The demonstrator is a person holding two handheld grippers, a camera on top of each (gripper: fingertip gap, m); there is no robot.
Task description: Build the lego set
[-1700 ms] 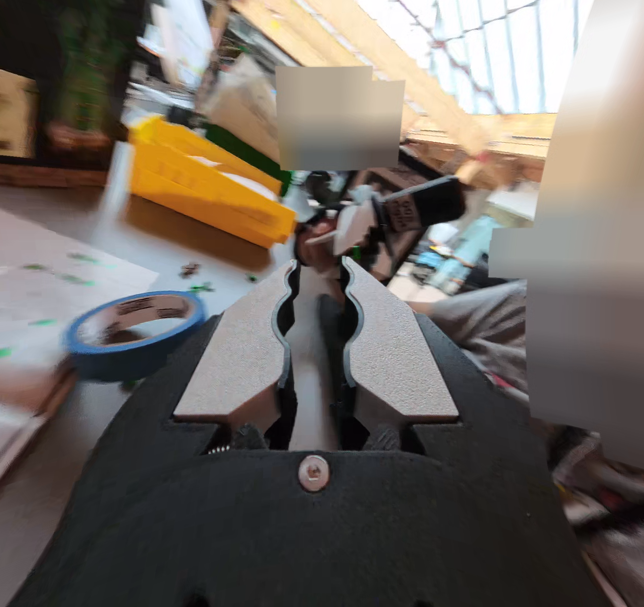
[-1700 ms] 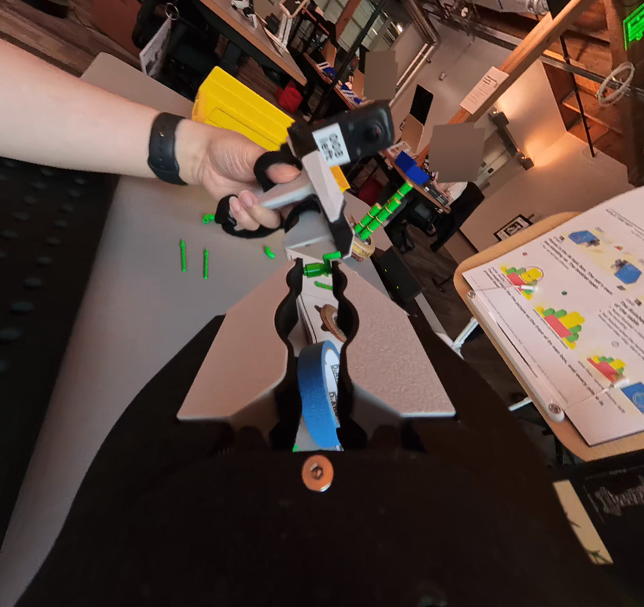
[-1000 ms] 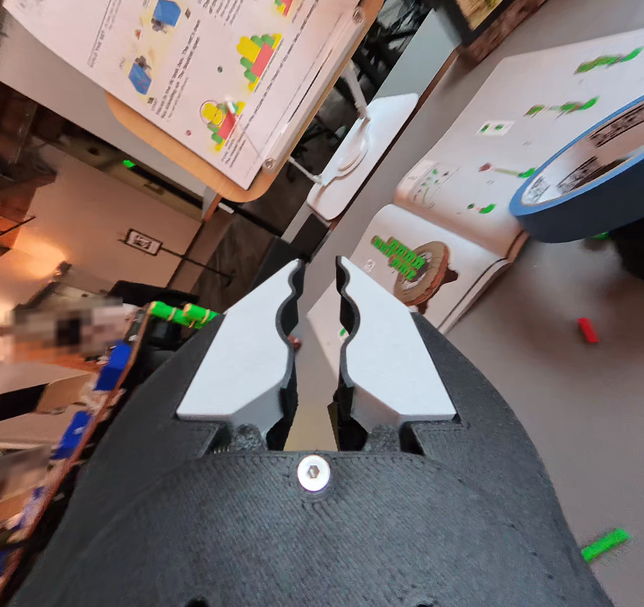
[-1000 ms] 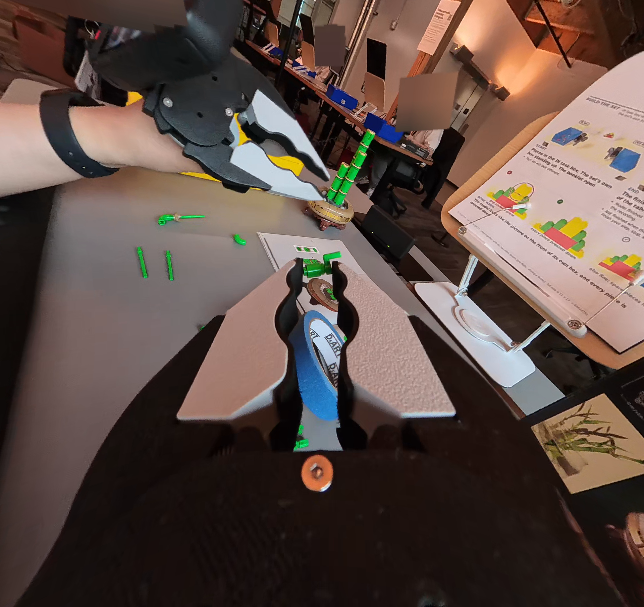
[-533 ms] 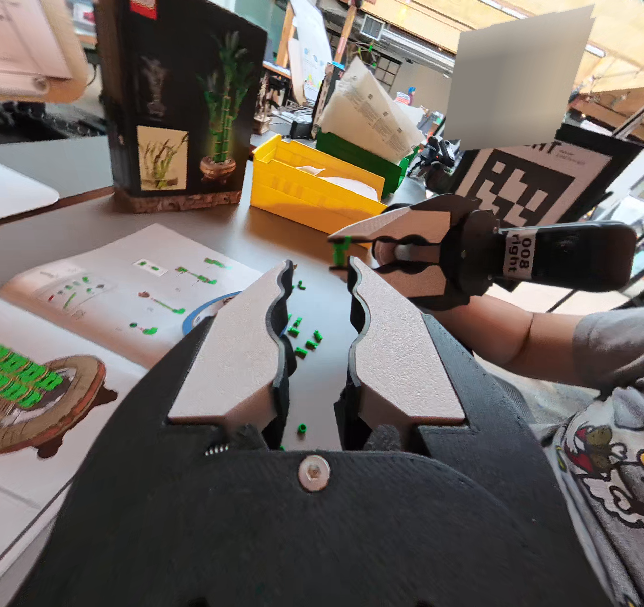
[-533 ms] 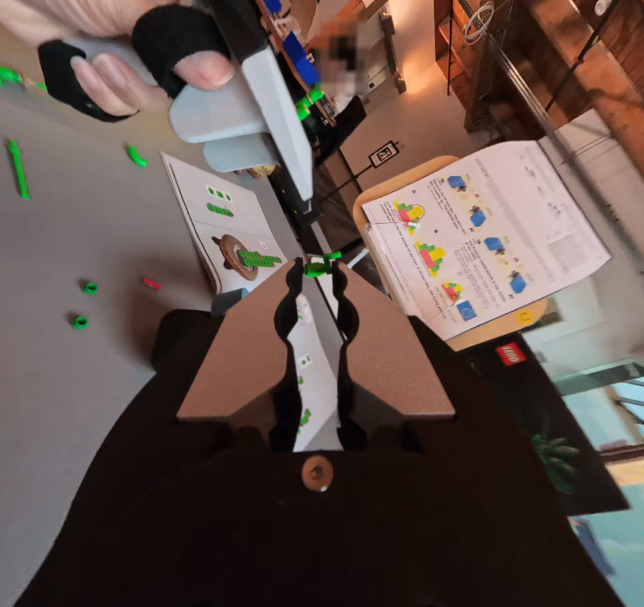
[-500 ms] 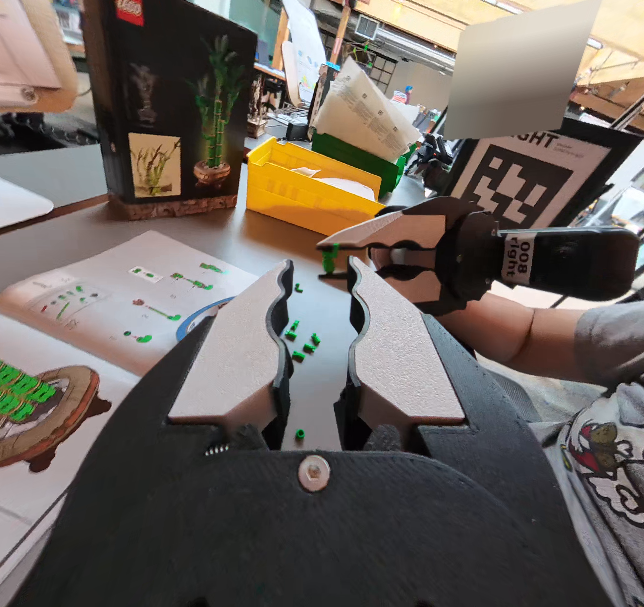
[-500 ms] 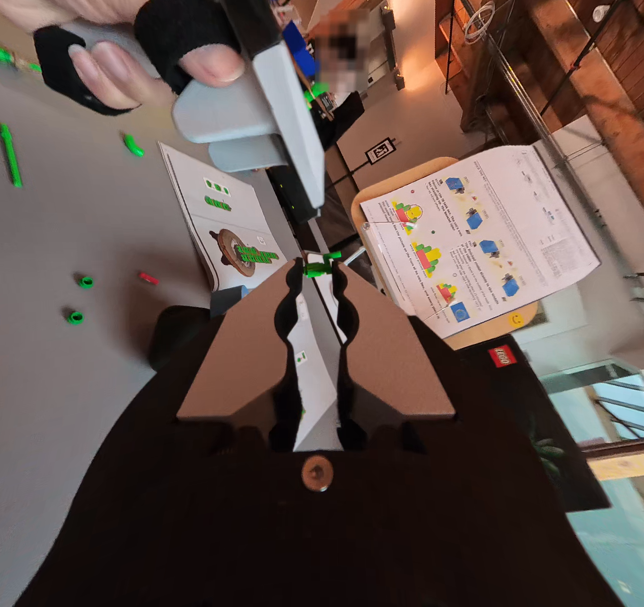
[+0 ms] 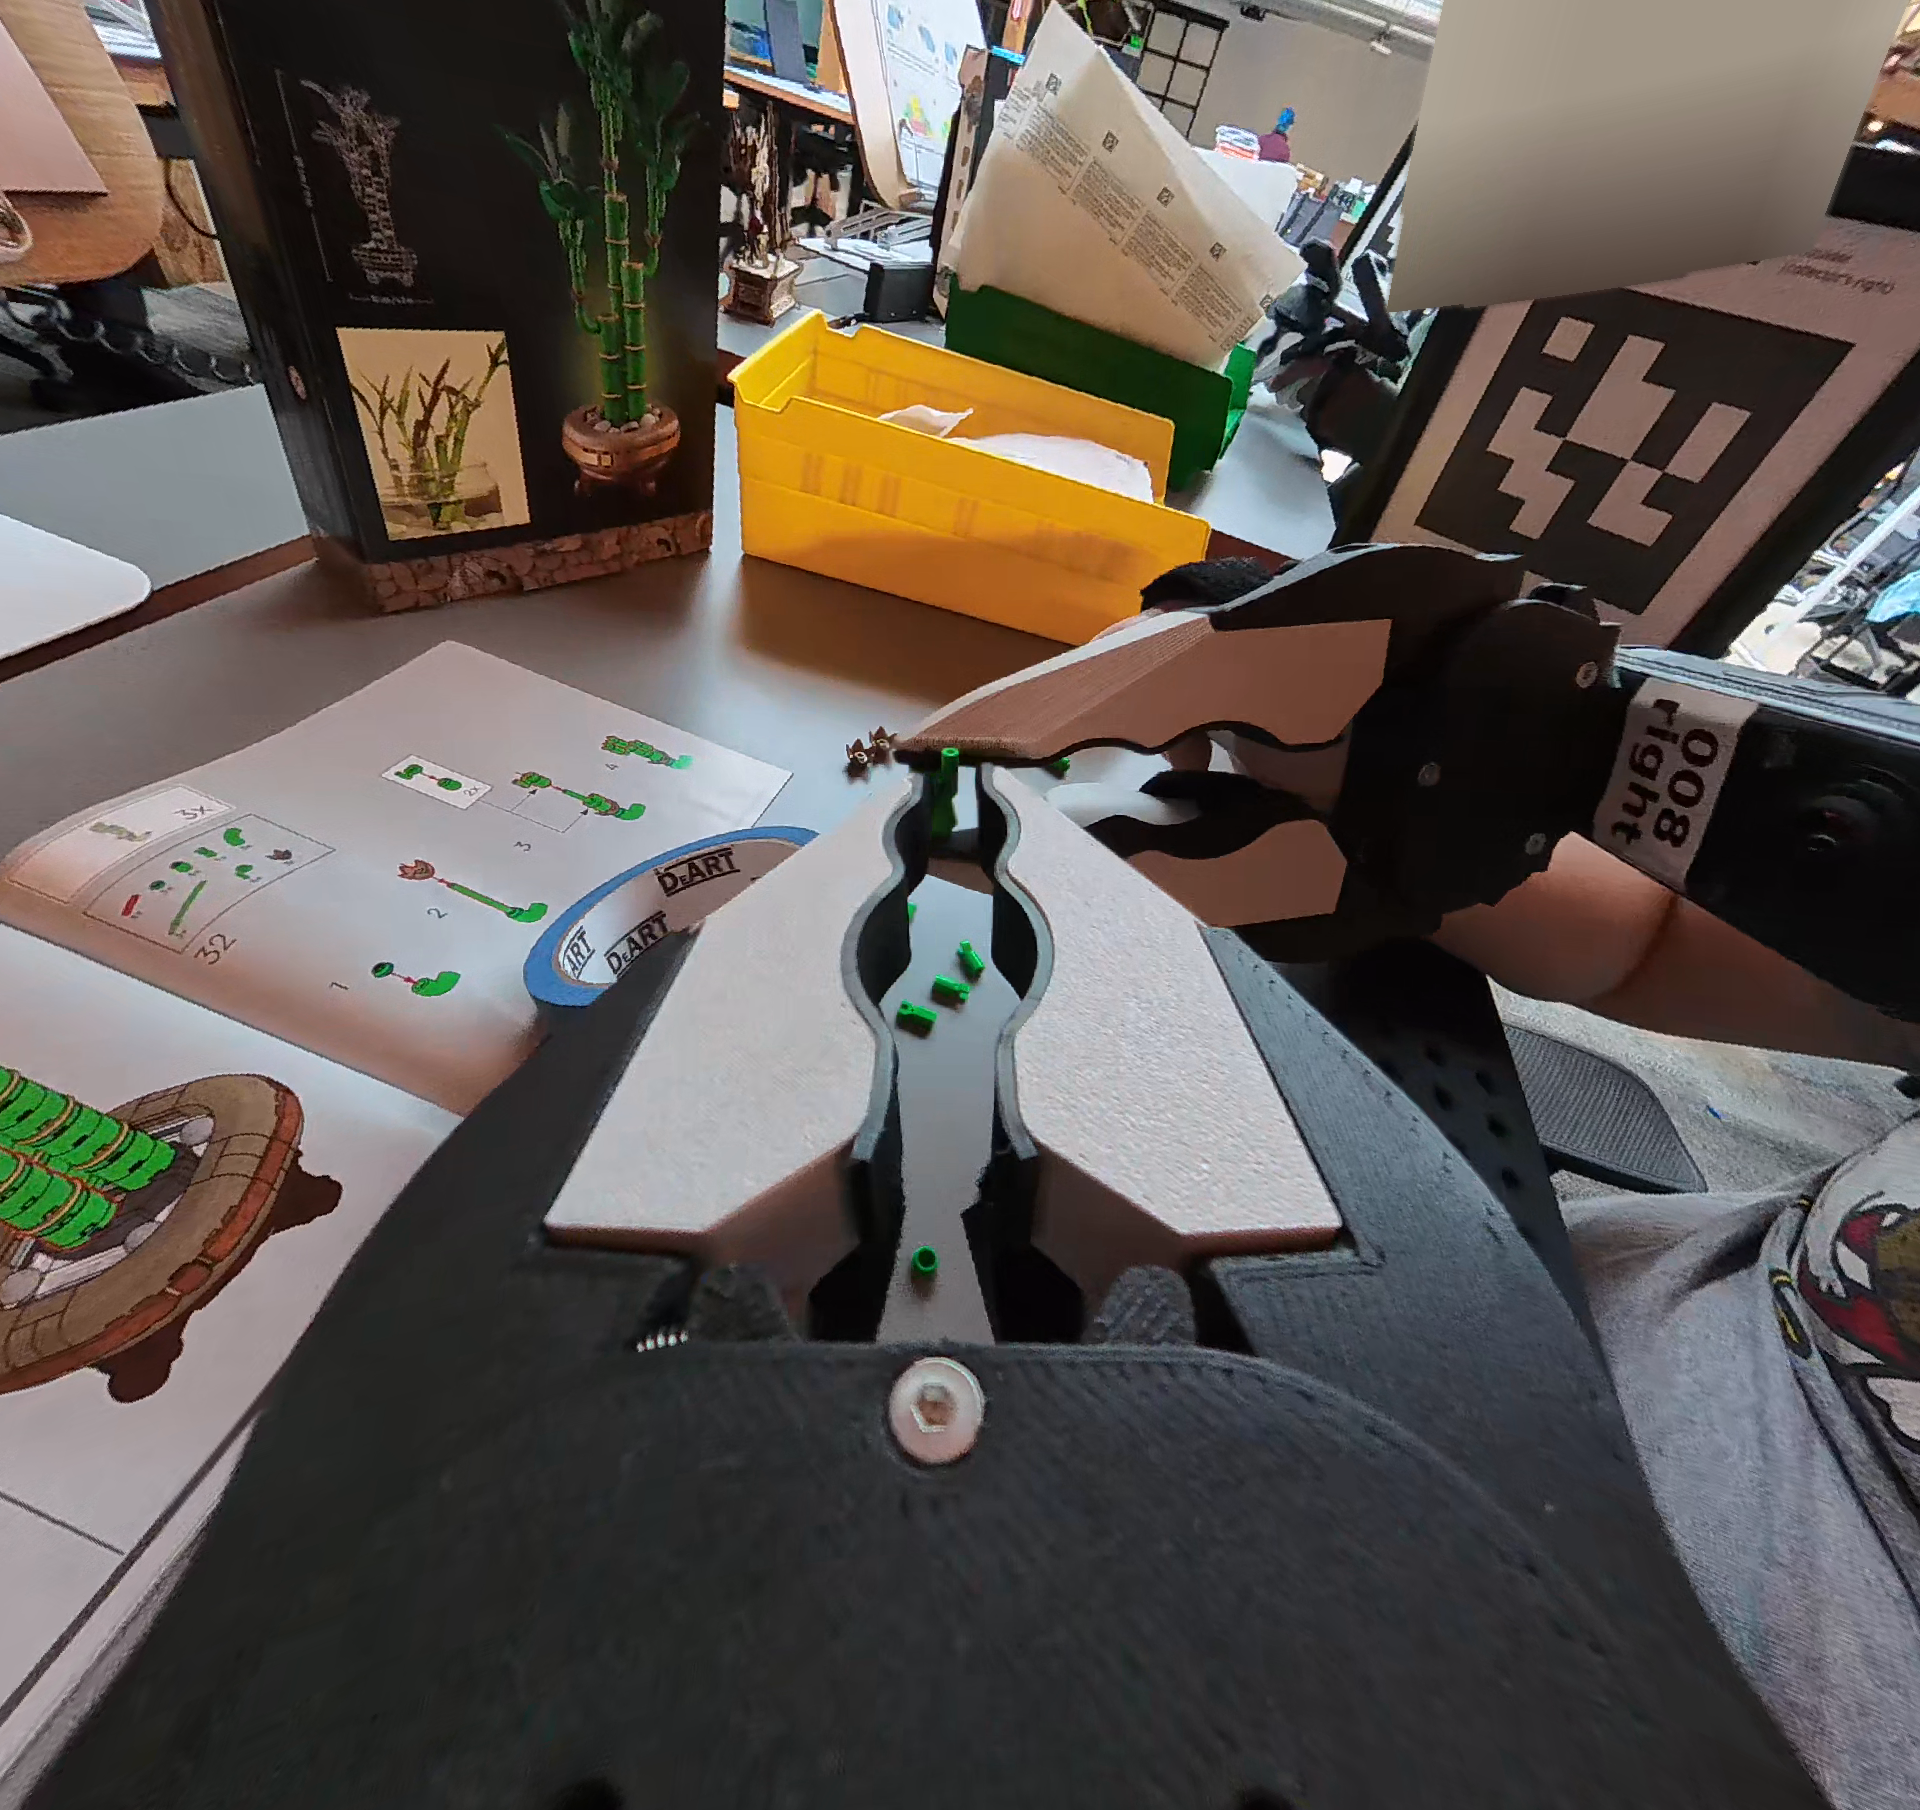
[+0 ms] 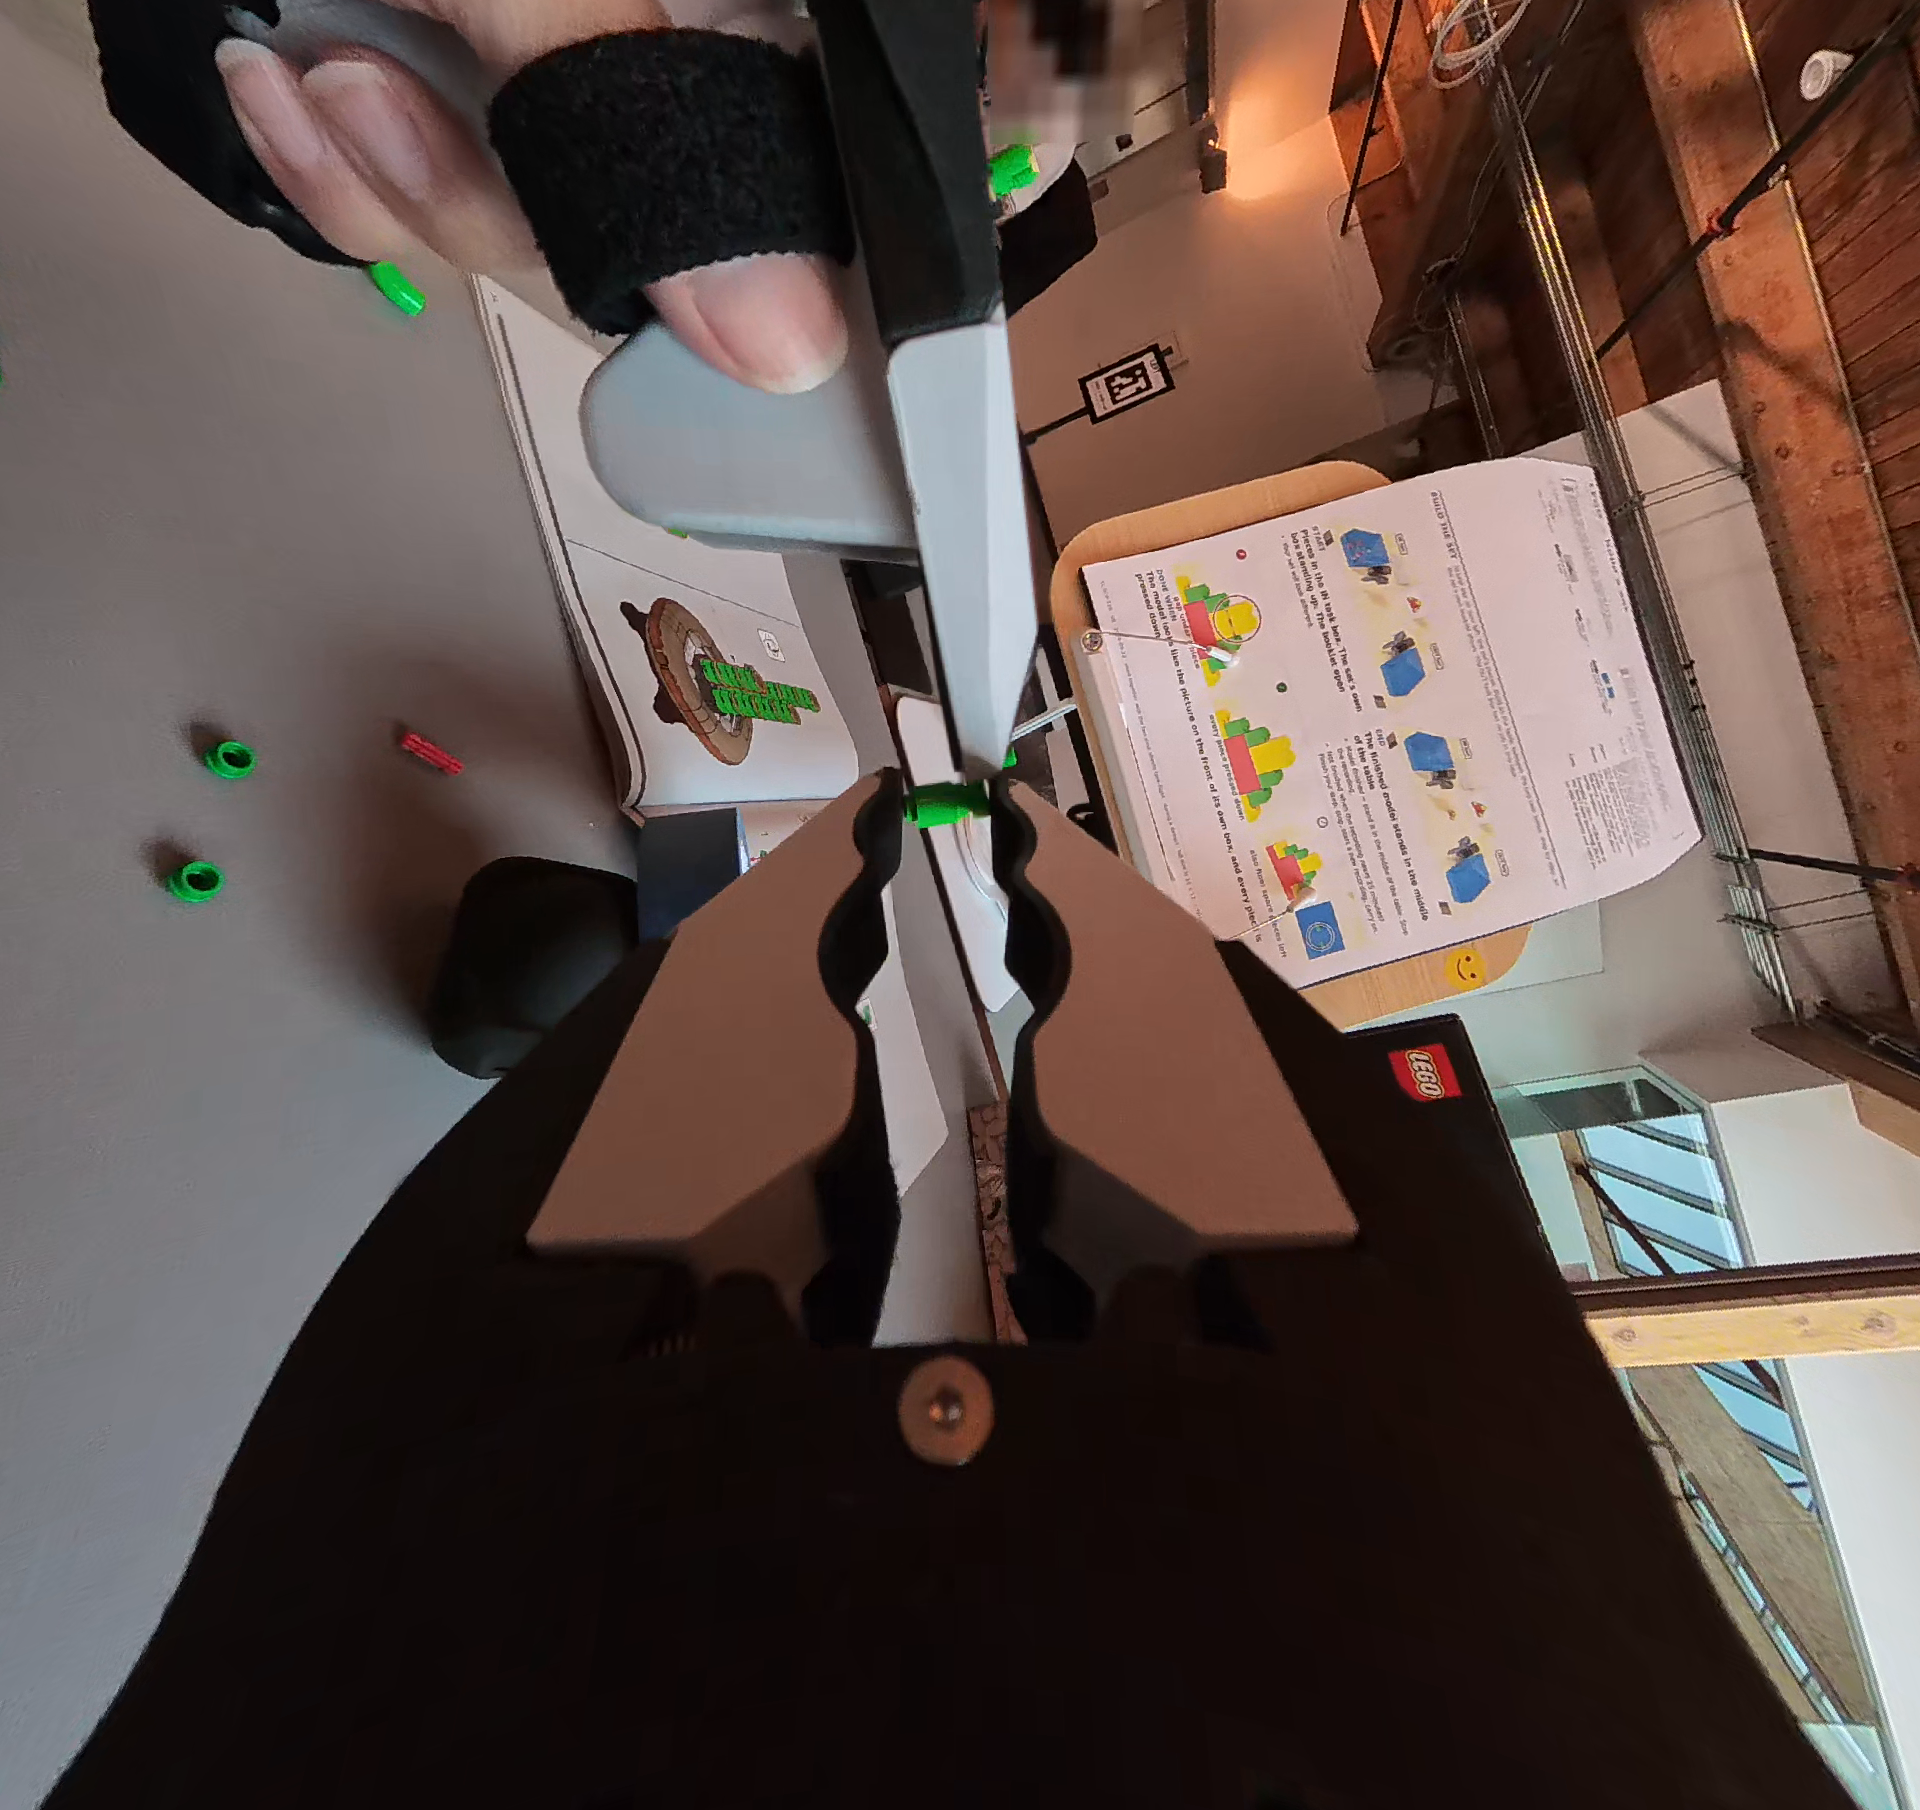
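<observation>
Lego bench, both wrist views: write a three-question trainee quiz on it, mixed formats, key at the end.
1. True or false: the right gripper is shut on a small green piece.
2. Multiple choice: what lies on the open instruction booklet, partly hidden behind the left gripper's own finger? A) a roll of blue tape B) a red brick C) a pair of scissors
3. Fill the gap: right of the upright set box on the table stands a ______ bin with white material in it.

Key: 1 true; 2 A; 3 yellow.
</observation>
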